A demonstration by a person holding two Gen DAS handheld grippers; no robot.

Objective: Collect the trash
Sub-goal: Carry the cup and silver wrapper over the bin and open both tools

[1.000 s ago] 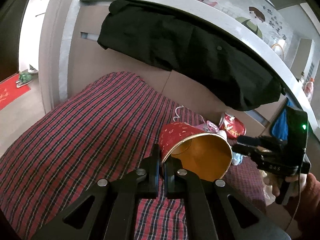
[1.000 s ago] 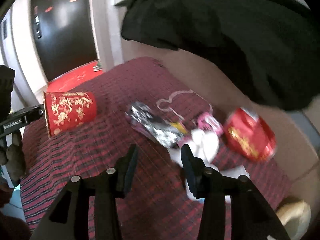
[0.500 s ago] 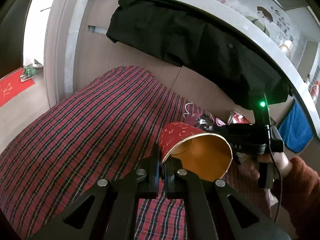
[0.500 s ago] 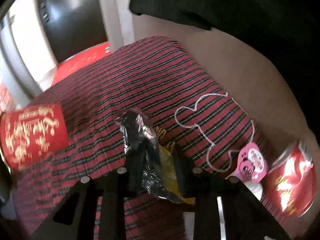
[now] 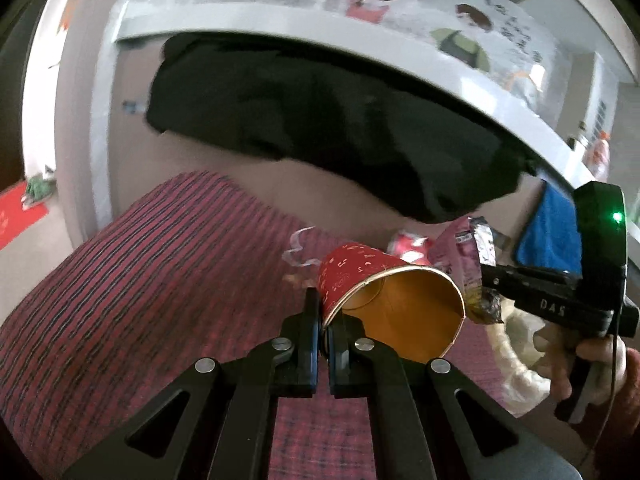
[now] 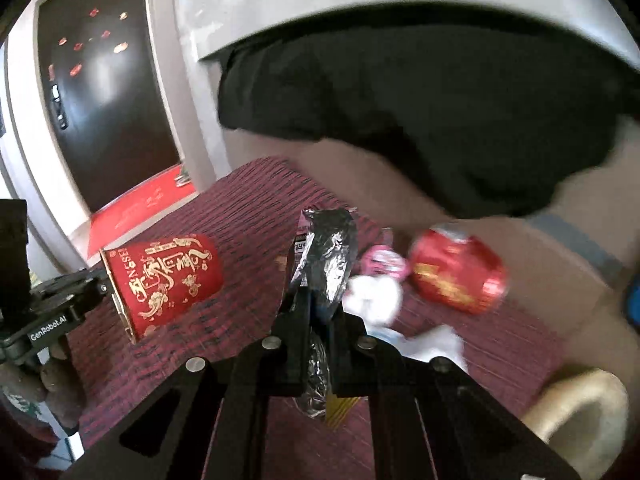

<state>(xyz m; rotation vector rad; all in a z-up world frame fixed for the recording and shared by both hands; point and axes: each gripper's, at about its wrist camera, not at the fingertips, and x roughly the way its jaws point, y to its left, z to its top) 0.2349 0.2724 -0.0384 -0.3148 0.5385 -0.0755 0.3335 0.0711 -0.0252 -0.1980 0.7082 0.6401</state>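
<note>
My left gripper (image 5: 323, 312) is shut on the rim of a red paper cup (image 5: 384, 296) with a gold inside, held on its side above the plaid seat; the cup also shows in the right wrist view (image 6: 164, 280). My right gripper (image 6: 316, 300) is shut on a crumpled silver foil wrapper (image 6: 328, 256), lifted off the seat; it also shows in the left wrist view (image 5: 476, 256), just right of the cup's mouth. A crushed red can (image 6: 456, 276), a pink packet (image 6: 382, 260) and white tissue (image 6: 376, 300) lie on the seat behind.
The red plaid sofa cushion (image 5: 152, 280) fills the lower view. A black garment (image 5: 320, 136) hangs over the sofa back. A blue cloth (image 5: 548, 232) sits at the right. A dark door (image 6: 96, 92) and red mat (image 6: 136, 208) are at the left.
My right gripper has closed on the foil wrapper and lifted it off the seat toward the cup's mouth. The left gripper still holds the cup.
</note>
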